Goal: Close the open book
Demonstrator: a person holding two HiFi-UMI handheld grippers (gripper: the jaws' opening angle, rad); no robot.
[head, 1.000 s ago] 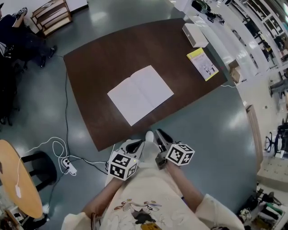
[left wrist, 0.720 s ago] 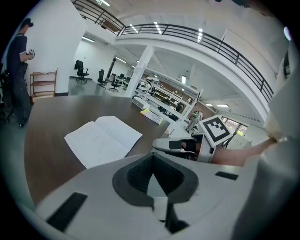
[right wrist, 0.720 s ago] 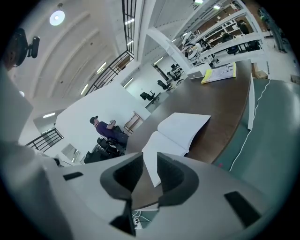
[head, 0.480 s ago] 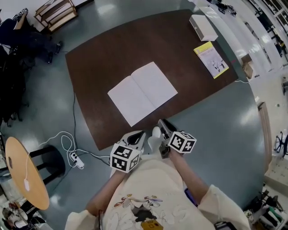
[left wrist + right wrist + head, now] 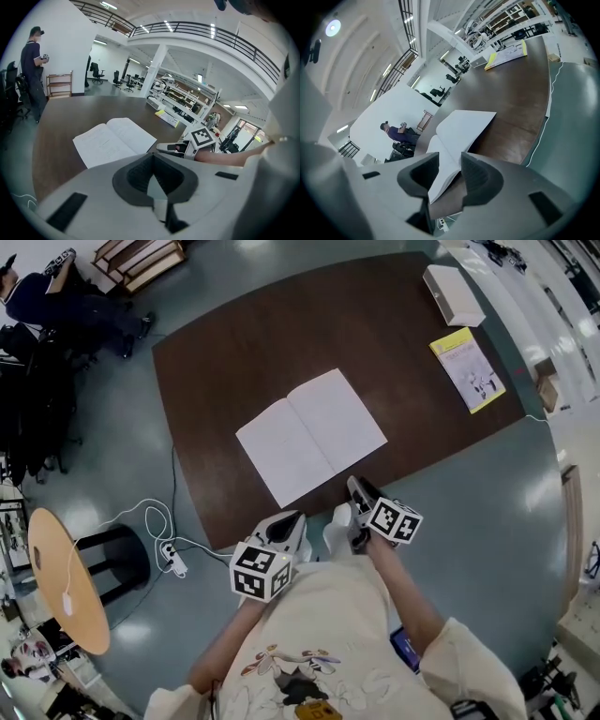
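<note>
the open book (image 5: pixel 311 435) lies flat on the worktop (image 5: pixel 234 352) just ahead of the right tongs (image 5: pixel 359 486), whose jaws have just been opening on nothing, and the closed, empty left tongs (image 5: pixel 291 518), so a low approach could ram the near page edge and skid or crease it.

Cream printed top (image 5: pixel 319 634) — pale grey left tool (image 5: pixel 284 521) and right tool (image 5: pixel 358 491) with black-and-white marker cubes (image 5: pixel 260 570)
</note>
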